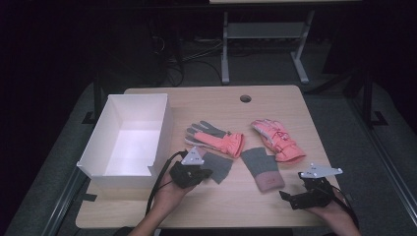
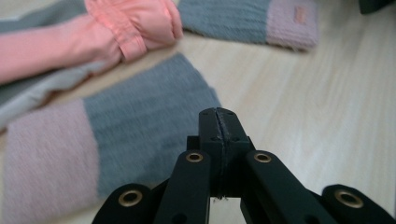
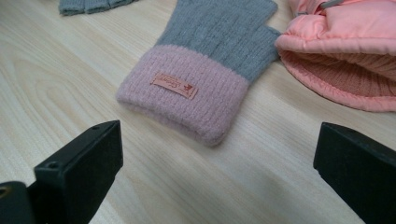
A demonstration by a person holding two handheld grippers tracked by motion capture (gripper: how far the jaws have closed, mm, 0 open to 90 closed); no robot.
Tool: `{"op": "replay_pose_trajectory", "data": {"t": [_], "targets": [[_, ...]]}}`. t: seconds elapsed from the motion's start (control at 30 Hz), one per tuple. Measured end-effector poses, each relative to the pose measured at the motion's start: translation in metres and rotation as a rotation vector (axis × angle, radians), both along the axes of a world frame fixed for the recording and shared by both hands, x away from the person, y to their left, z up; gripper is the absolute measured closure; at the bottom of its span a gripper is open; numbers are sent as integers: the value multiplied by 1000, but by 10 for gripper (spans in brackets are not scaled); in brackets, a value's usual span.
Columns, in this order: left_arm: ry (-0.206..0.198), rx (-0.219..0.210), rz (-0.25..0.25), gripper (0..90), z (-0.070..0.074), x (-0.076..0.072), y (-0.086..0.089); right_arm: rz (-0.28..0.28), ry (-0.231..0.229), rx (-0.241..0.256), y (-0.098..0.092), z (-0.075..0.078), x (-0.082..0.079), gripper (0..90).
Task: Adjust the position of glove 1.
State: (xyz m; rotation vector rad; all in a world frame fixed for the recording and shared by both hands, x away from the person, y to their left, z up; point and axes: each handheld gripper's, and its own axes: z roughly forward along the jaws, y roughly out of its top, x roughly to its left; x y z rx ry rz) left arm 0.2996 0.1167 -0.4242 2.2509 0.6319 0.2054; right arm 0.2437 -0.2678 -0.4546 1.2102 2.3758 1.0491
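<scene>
1. The left gripper (image 1: 205,172) sits near the table's front edge, held in the person's left hand (image 1: 169,189). In the left gripper view its jaws are pressed fully together, tip against tip, with nothing pinched between them (image 2: 218,122); the tips hang over bare wood just beside the edge of a grey knit glove with a pink cuff (image 2: 93,140).
2. The right gripper (image 1: 289,195) rests at the front right of the table (image 1: 147,206), its jaws spread wide apart and holding nothing (image 3: 215,163). Bare wood lies between them.
3. Just ahead of the right gripper lies the second grey knit glove (image 3: 205,70), flat, pink cuff nearest with a small label on it, apart from the jaws.
4. Farther back lie two coral ski gloves: one (image 1: 216,138) touching the left knit glove, one (image 1: 278,139) beside the right knit glove.
5. A white open box (image 1: 101,132) stands at the table's left side.
</scene>
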Motion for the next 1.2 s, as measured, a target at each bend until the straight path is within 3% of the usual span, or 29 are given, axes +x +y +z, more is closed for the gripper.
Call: {"op": "replay_pose_trajectory", "data": {"t": [0.13, 0.27, 0.33, 0.4, 0.53, 0.7, 0.87, 1.07, 1.2], "targets": [[-2, 5, 13, 896, -2, 8, -6, 2, -4, 2, -1, 0, 0, 11], [1, 41, 26, 897, -8, 20, -12, -3, 3, 6, -1, 0, 0, 11], [5, 44, 33, 896, -9, 21, -12, -2, 3, 5, -1, 0, 0, 11], [12, 80, 49, 896, -14, 24, -9, 0, 3, 3, -2, 0, 0, 11], [12, 84, 66, 896, -16, 25, -6, -1, 7, 4, -2, 0, 0, 11], [42, 113, 88, 896, -22, 24, -1, -1, 3, 0, -3, 0, 0, 11], [71, 147, 77, 897, -27, 21, 2, -2, 1, -2, -3, 0, 1, 11], [98, 132, 59, 897, -28, 18, -1, -5, 5, -2, -4, 0, 0, 11], [139, 114, -17, 897, -29, 9, -11, -1, 3, -5, -2, 0, 0, 11]]}}
